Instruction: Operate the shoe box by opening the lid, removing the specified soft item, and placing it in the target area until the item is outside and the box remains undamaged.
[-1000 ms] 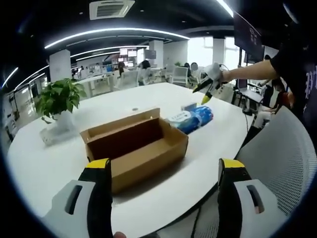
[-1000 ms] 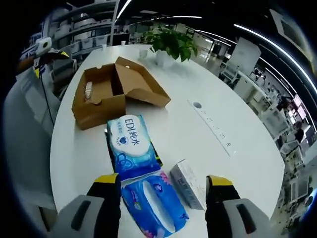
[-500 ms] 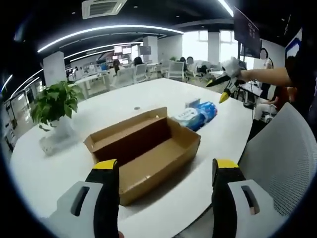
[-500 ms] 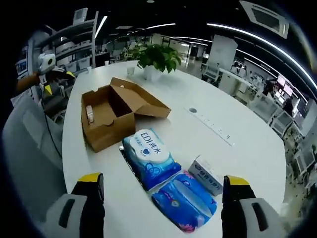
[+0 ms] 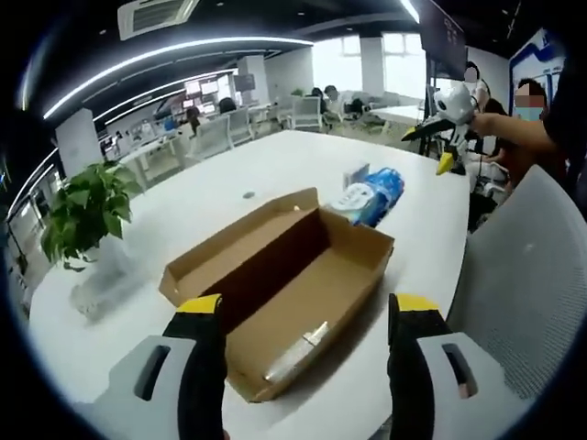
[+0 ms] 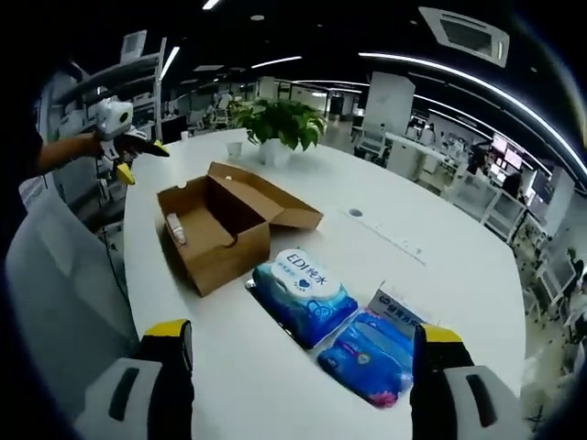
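Observation:
An open brown cardboard shoe box [image 5: 321,275] lies on the white table [image 5: 211,202], its lid [image 5: 240,240] folded back. A small pale wrapped item [image 5: 298,346] rests on the box floor near its front end. My left gripper [image 5: 305,310] hovers open just before the box with nothing between its fingers. In the right gripper view the same box [image 6: 213,246] sits left of centre with the item [image 6: 175,228] inside. A blue wipes pack [image 6: 303,291] and a blue tissue pack [image 6: 371,353] lie side by side. My right gripper [image 6: 303,335] stands open above them.
A potted plant [image 5: 83,206] stands at the table's far side. A small white carton [image 6: 404,307] lies behind the tissue pack. A grey mesh chair [image 5: 532,266] stands by the table edge. The other gripper [image 6: 119,137] is held by a hand at upper left.
The left gripper's camera has come closer and higher over the box, so the inside item now shows. The right gripper's camera has drawn back from the blue packs. Both grippers stay open.

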The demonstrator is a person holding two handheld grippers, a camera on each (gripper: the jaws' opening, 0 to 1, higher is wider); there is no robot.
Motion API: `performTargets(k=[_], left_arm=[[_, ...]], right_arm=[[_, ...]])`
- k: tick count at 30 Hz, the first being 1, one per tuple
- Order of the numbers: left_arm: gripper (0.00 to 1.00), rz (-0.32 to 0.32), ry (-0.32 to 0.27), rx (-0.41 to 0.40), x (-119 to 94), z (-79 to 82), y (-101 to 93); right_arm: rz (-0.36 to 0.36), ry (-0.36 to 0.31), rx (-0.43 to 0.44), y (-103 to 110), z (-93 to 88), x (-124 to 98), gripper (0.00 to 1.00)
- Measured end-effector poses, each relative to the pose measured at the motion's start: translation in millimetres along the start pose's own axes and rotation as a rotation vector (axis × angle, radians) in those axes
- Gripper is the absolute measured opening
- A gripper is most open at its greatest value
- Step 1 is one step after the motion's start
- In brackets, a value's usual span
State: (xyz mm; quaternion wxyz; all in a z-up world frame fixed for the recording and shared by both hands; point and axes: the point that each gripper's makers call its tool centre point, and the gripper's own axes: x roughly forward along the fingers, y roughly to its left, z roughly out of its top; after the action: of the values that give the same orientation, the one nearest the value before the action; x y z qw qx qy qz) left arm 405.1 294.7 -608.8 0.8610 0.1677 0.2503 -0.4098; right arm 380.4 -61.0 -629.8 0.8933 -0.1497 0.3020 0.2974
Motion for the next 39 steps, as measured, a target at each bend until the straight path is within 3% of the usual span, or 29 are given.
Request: performTargets(k=[9,19,27,32,35,39], left_arm=[[0.68,-0.073,0.106,0.068,26.3,-13.6,8.4],[0.65,-0.135,0.199,0.152,50.9,-21.5,16.9],[0.63,-0.187,0.306,0.235,67.0,-38.4,23.7],[0.62,-0.238,0.374,0.315,75.3,-51.0,20.8],[0.62,-0.270,0.432,0.405,81.0,-61.3,20.8],[0.62,-0.298,0.473,0.444,87.1,-71.1,18.6]], right_arm=[[-0.045,-0.046,0.073,19.0,-2.3,-17.9,1.00],[-0.058,-0.046,0.061,43.6,-10.7,-31.6,1.00],[-0.073,-0.058,0.076,60.1,-13.6,-44.3,1.00],[-0.083,-0.055,0.078,69.1,-17.9,-51.7,1.00],[-0.084,-0.059,0.091,75.2,-21.2,-53.5,1.00],[-0.080,-0.076,0.116,82.1,-20.9,-53.7,1.00]])
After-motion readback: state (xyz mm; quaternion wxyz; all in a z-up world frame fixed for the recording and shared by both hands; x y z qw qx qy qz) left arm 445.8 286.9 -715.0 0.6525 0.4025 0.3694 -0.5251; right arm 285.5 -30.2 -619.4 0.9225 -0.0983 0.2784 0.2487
